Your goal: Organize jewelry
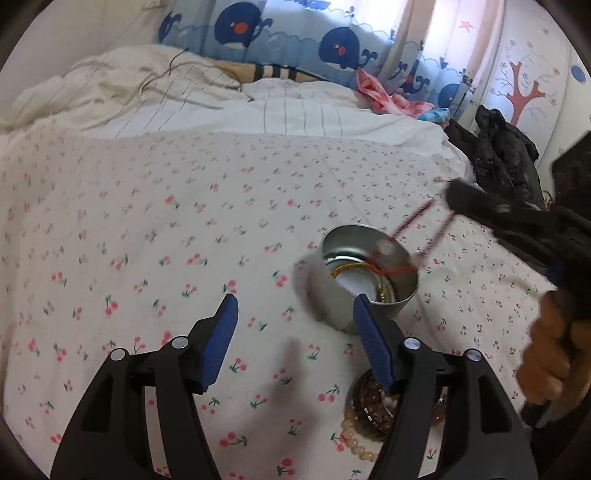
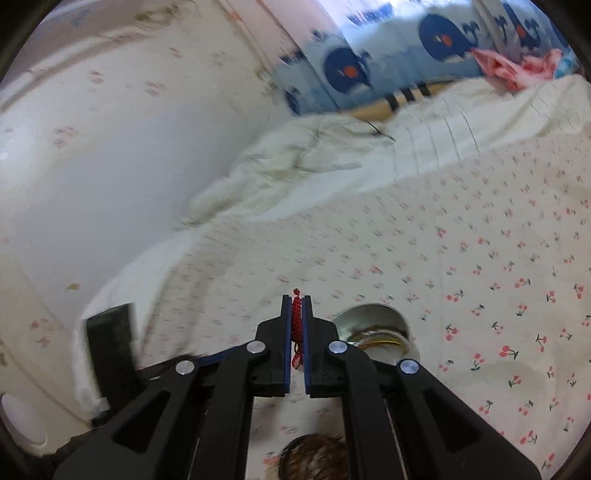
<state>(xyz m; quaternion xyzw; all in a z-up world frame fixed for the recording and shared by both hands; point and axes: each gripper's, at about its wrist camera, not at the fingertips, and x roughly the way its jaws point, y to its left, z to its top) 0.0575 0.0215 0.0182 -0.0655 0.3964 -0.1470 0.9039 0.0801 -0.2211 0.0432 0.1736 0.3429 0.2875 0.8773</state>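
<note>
R gripper (image 2: 296,306): pads pressed tight on red braided cord (image 2: 296,317), cord upright between the blue pads, tip poking out past the fingertips, frayed end hanging below.
Red cord look: knotted/braided weave, thin; from L view it's blurred, two strands drooping from R gripper (image 1: 458,194) down to the tin (image 1: 369,273), lower end inside w/ a red loop.
L gripper (image 1: 293,301): spread wide, holding nothing, low over the bedsheet (image 1: 147,221); right pad just in front of tin's near rim.
Tin: round, silver metal, open top, sits on sheet; inside gold chain (image 1: 347,266) + white bottom.
Beads: peach bead strand (image 1: 354,443) and brown bead bracelets (image 1: 369,406) on sheet, near side of tin, partly hidden by L gripper arm.
Bedsheet: white w/ small cherry print.
Behind: rumpled white duvet (image 1: 129,92), whale-print curtain (image 1: 288,33).
</note>
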